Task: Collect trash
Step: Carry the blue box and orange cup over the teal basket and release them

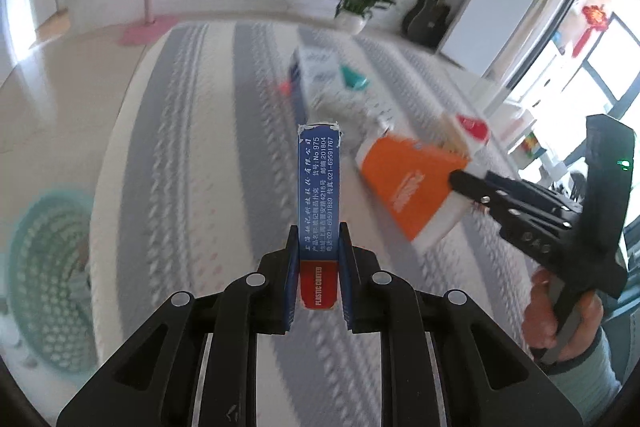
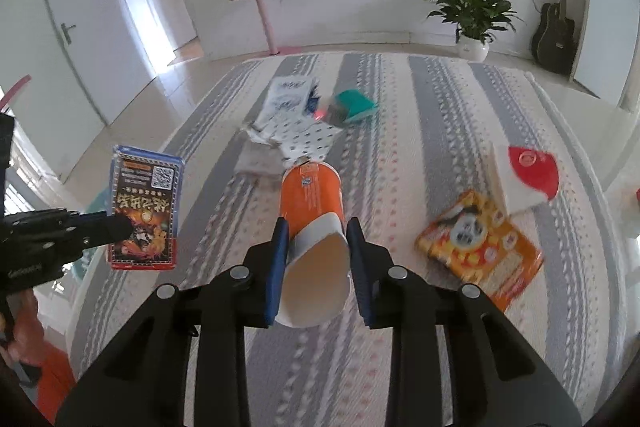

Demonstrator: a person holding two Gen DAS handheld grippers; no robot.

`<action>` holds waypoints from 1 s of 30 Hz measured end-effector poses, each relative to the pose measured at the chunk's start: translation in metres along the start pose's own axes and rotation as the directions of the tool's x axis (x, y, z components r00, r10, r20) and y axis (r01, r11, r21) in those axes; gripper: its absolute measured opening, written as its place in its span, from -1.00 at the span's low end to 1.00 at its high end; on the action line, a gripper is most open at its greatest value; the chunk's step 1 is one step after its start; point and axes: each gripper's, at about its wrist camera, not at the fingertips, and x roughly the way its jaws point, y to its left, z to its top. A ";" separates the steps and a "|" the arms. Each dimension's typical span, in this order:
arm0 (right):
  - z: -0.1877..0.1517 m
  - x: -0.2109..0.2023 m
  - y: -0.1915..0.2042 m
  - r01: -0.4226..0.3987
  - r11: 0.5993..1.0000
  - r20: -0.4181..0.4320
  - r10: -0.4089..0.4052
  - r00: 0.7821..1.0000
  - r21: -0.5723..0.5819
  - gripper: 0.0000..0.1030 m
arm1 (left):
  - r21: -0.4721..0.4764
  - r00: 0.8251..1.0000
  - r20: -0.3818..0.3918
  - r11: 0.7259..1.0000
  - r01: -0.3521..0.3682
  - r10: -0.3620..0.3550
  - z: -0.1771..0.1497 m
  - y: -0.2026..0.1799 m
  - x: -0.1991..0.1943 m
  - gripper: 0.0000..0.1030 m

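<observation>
- The left gripper (image 1: pixel 319 239) is pinched on the narrow edge of a blue card box (image 1: pixel 319 187), lifted clear of the striped rug (image 1: pixel 192 147); its side carries white print and a red end band.
- The right gripper (image 2: pixel 316 239) is clamped on an orange paper cup (image 2: pixel 314 227), its open mouth toward the camera and slightly squashed between the pads.
- Two pieces are thus in hand but not binned; a teal mesh basket (image 1: pixel 48 279) sits low at the rug's left edge, probably the bin.
- Left on the rug: an orange snack packet (image 2: pixel 480 247) near the right gripper, a red and white carton (image 2: pixel 524 175) just beyond it.
- Farther off lie white printed wrappers (image 2: pixel 292 115) and a teal item (image 2: pixel 356 105), blurred.
</observation>
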 end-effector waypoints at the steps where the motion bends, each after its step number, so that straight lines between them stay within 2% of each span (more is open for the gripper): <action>1: -0.004 -0.003 0.005 0.009 1.000 -0.008 -0.009 1.000 -0.006 -0.48 | -0.010 1.000 -0.020 1.000 -0.009 0.009 -0.006 0.006 -0.001 -0.69; 5: -0.016 -0.012 0.030 0.058 0.995 -0.003 -0.059 0.998 -0.086 -0.46 | -0.028 0.997 -0.070 0.999 -0.041 0.039 -0.021 0.021 0.002 -0.69; 9: -0.020 -0.006 0.046 0.059 0.991 -0.016 -0.061 0.998 -0.124 -0.37 | -0.014 0.994 -0.098 0.998 -0.057 0.055 -0.025 0.024 0.011 -0.69; 12: -0.026 0.002 0.048 0.037 0.994 -0.025 -0.040 0.999 -0.105 -0.30 | 0.000 0.995 -0.082 0.998 -0.056 0.056 -0.024 0.024 0.015 -0.69; 17: -0.030 0.015 0.041 -0.050 0.999 -0.034 0.049 0.998 -0.015 -0.18 | -0.010 0.997 -0.057 0.998 -0.056 0.055 -0.022 0.025 0.021 -0.68; 28: -0.029 0.045 0.025 -0.114 0.987 -0.073 0.123 0.990 0.114 -0.15 | -0.080 0.999 -0.034 0.997 -0.005 0.002 -0.019 0.038 0.046 -0.69; 30: -0.029 0.045 0.026 -0.108 0.988 -0.071 0.116 0.991 0.111 -0.16 | -0.082 1.000 -0.025 0.997 0.004 -0.007 -0.020 0.039 0.045 -0.70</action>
